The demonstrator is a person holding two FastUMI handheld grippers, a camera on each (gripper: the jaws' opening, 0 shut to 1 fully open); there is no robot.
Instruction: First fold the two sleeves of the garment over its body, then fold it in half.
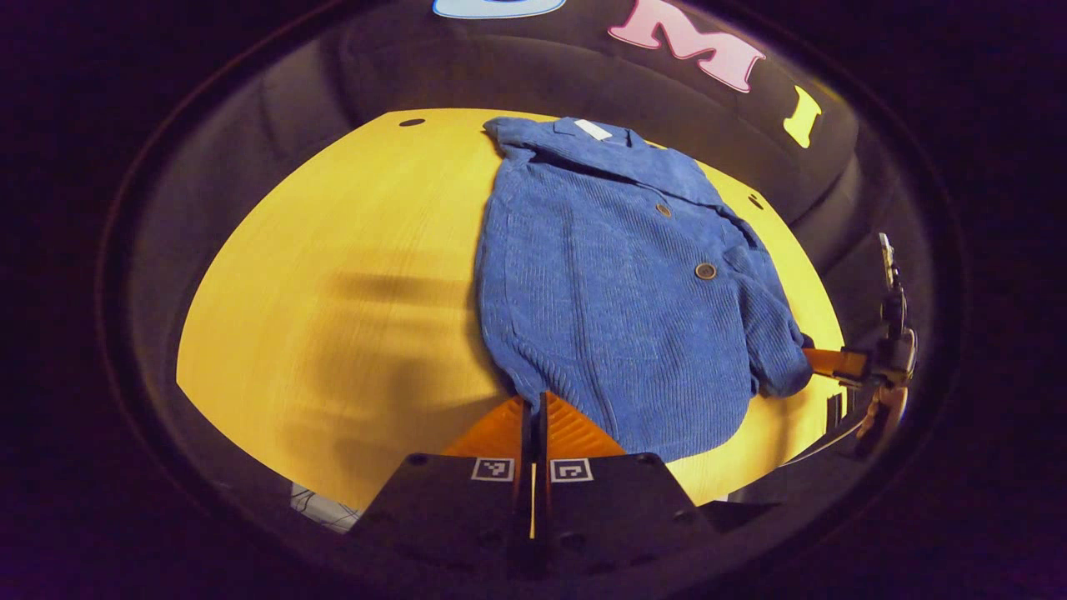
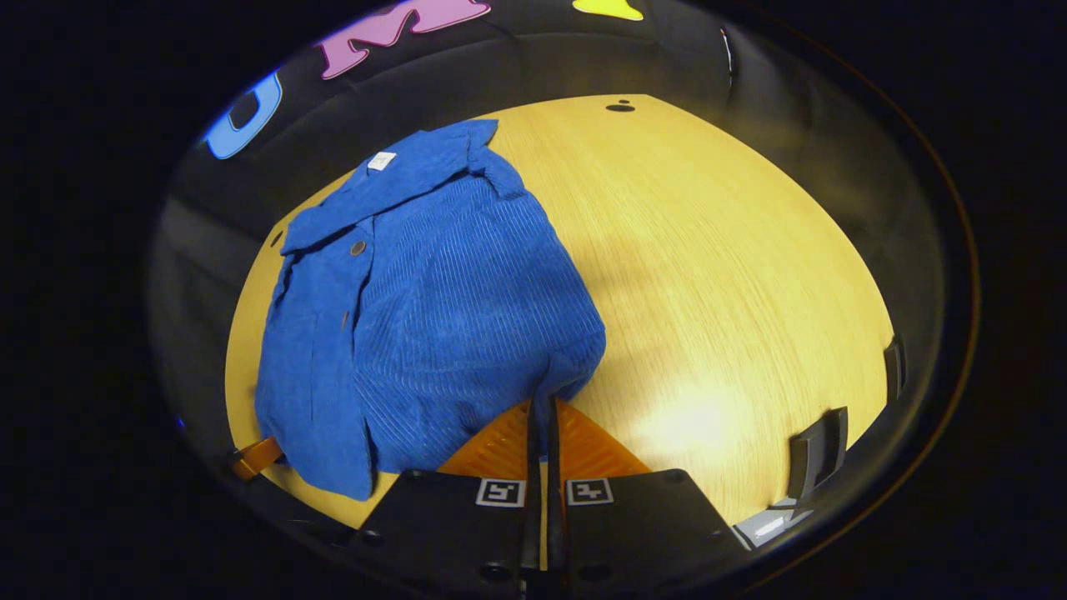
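Right, blue corduroy garment [image 1: 617, 283] lies flat on the yellow wooden table [image 1: 333, 292], collar toward the booth wall, buttons showing. Both sleeves look folded over its body. From my left gripper view, left tongs [image 1: 533, 408] are clenched on the hem's near corner, both fingers pressing fabric. Right gripper view: right tongs [image 2: 542, 412] clenched on the other hem corner [image 2: 575, 367] the same way. Left view also catches the right tongs at the far side, touching the garment's edge.
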